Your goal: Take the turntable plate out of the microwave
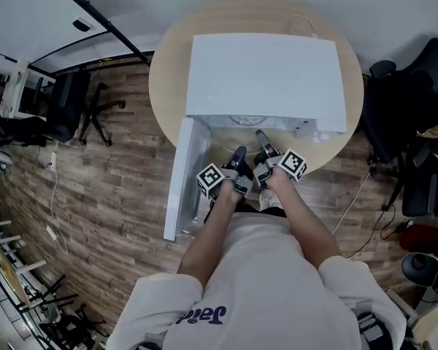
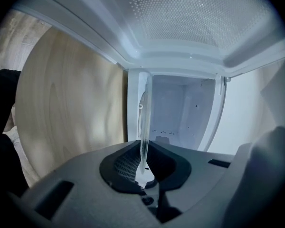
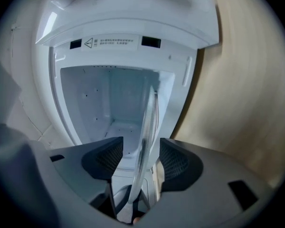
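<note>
Only gripper views show left gripper (image 2: pixel 143 164) pinching turntable plate (image 2: pixel 145 118), right gripper (image 3: pixel 141 159) spread

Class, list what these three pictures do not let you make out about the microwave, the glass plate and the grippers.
- Head view: the microwave hides its inside under its own top.
- Left gripper view: the plate, clamped in the left gripper, shows edge-on only; its face and outline are unseen.
- Right gripper view: the plate's near end is hidden behind the body of the right gripper; the print on the warning label is too small to read.
</note>
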Motion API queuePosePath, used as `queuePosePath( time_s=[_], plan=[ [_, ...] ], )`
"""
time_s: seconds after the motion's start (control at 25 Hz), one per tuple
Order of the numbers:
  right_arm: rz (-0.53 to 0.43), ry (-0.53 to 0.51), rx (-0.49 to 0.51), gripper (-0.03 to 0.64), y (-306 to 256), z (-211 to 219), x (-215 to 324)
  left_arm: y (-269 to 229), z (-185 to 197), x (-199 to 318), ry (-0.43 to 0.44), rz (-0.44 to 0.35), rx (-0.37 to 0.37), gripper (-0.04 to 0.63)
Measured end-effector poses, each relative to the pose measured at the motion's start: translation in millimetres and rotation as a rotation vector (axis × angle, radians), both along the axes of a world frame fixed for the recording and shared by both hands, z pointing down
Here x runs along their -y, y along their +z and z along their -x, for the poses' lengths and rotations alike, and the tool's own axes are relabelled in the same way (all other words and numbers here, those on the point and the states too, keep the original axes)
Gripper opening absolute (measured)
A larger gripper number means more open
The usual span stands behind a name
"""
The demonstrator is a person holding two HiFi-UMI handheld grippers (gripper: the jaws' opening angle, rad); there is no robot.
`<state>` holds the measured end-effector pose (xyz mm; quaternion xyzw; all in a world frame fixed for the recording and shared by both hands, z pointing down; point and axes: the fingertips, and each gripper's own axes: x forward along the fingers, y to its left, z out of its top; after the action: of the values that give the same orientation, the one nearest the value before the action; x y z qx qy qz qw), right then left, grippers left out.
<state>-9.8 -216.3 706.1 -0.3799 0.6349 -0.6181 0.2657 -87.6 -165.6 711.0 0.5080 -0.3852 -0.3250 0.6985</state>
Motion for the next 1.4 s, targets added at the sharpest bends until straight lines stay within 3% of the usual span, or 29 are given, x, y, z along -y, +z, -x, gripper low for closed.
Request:
queuePosePath(
  time_s=[0.24,0.28,0.36,0.48,0.8,1.2,1.28,1.32,1.4],
  plan=[
    [-0.004,0.008,0.013,0.232,7.5,5.5,11.3,3.6,-1.8,-19.3,0.019,0.010,0.002,0.040],
    [0.001,0.007,0.011,0.217,8.1,6.5,12.0,3.7,-3.2,-21.8,0.019,0.013,-0.004,0.040],
    [-0.003,0.016,0.046,0.103,7.1,6.8,13.0,3.6,-6.7,-26.4,0.015,0.024,-0.018,0.040],
    [0.004,0.038,0.094,0.084,7.7,7.0,11.2,6.6,-7.3,-31.4,0.023,0.033,-0.013,0.040],
    [0.073,0.040,0.146,0.066,18.5,6.1,2.4,5.1,-9.1,-39.5,0.062,0.015,0.002,0.041],
    [0.073,-0.003,0.066,0.061,10.4,-1.7,-7.6,0.7,-21.0,-47.0,0.127,-0.032,0.034,0.041],
    [0.074,-0.013,0.066,0.061,7.9,-2.5,-11.2,-4.8,-24.1,-47.0,0.178,-0.077,0.082,0.082],
    [0.077,-0.018,0.067,0.061,6.5,-2.8,-12.9,-9.6,-25.9,-46.0,0.205,-0.101,0.106,0.189],
    [0.083,-0.029,0.064,0.060,4.5,-5.2,-17.4,-18.4,-27.1,-41.8,0.226,-0.134,0.135,0.242]
  ],
)
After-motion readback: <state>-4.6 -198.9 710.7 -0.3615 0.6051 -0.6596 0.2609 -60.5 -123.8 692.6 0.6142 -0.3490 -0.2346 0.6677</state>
